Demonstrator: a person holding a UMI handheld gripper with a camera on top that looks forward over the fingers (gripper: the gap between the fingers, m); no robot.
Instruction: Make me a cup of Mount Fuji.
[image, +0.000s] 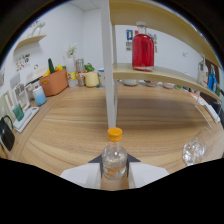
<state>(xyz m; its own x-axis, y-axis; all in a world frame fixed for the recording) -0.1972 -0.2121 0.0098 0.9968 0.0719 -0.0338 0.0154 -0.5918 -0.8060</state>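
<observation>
Orange-capped and clear, a small plastic bottle (114, 155) stands upright between the pale fingers (114, 172), which close in on its lower body from either side and appear to press on it. Below it lies the light wooden desk (75, 130), its grain running crosswise. A white upright post (109, 75) rises from the desk just beyond the bottle and carries a wooden shelf (160, 75), on which stands a large glass bottle of red liquid (143, 50). Near the desk's right edge, off to the side of the fingers, sits a clear empty glass (195, 149). At the far left corner are an orange basket (54, 82), a pale yellow mug (91, 79) and a light blue cup (39, 95). A black bag (6, 132) lies at the left edge.
</observation>
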